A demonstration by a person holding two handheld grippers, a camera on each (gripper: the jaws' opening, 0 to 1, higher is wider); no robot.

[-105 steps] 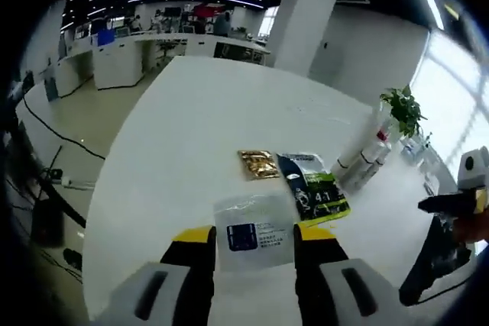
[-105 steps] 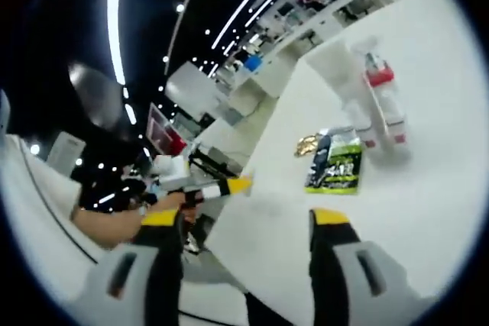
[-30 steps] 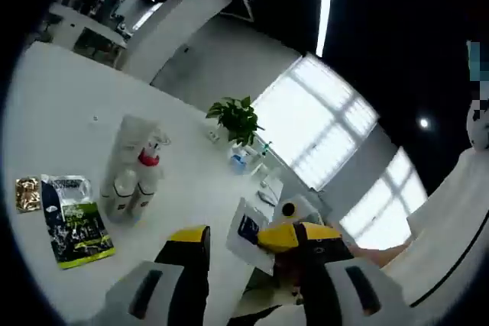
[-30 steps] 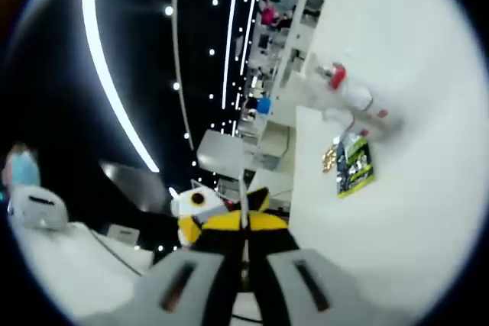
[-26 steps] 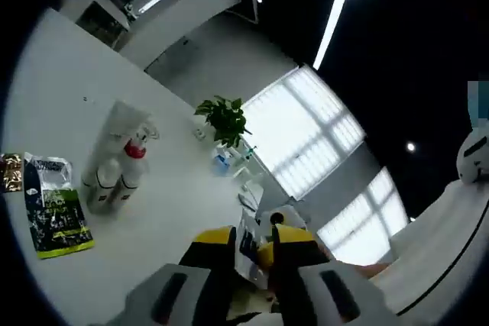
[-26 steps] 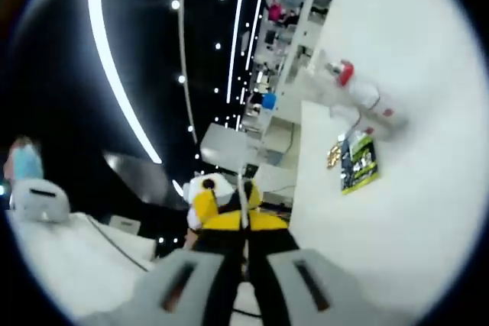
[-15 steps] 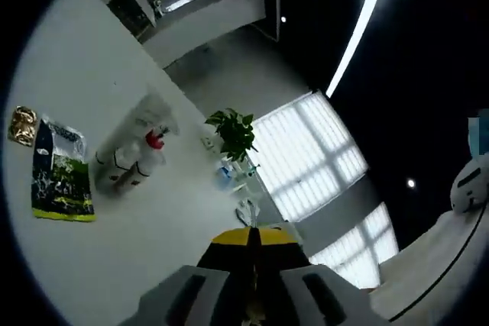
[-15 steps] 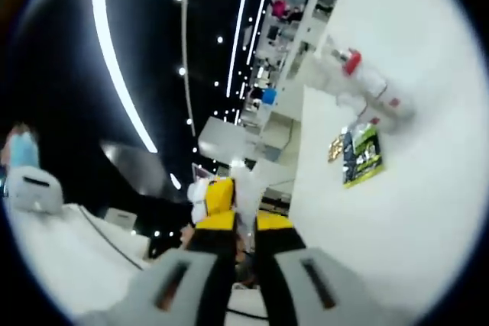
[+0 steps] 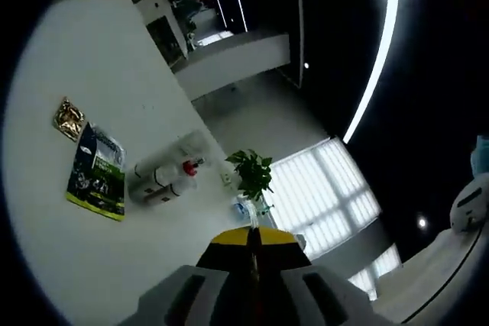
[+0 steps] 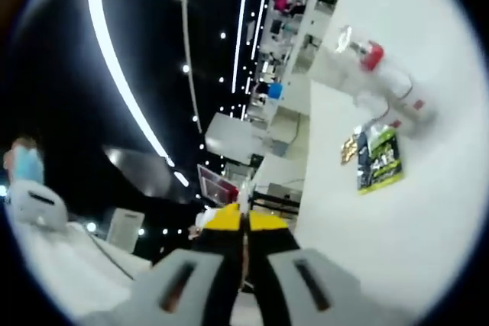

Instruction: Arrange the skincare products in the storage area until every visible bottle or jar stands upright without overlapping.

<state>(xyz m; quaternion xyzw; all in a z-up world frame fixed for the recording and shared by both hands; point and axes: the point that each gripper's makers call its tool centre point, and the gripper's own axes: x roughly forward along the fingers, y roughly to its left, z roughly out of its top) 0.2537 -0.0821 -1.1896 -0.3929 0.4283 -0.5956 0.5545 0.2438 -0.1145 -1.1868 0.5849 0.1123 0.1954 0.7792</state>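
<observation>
In the left gripper view, the left gripper (image 9: 253, 236) has its yellow-tipped jaws pressed together with nothing visible between them. On the white tabletop (image 9: 53, 219) lie white plastic bottles with red caps (image 9: 164, 175) on their sides, bunched together, just beside a green-and-black flat sachet (image 9: 97, 175) and a small gold foil packet (image 9: 69, 117). A potted green plant (image 9: 252, 174) stands beyond them.

In the right gripper view, the right gripper (image 10: 243, 221) is likewise closed, with a thin white edge showing at its tips. The bottles (image 10: 384, 85) lie beside the sachet (image 10: 380, 159).
</observation>
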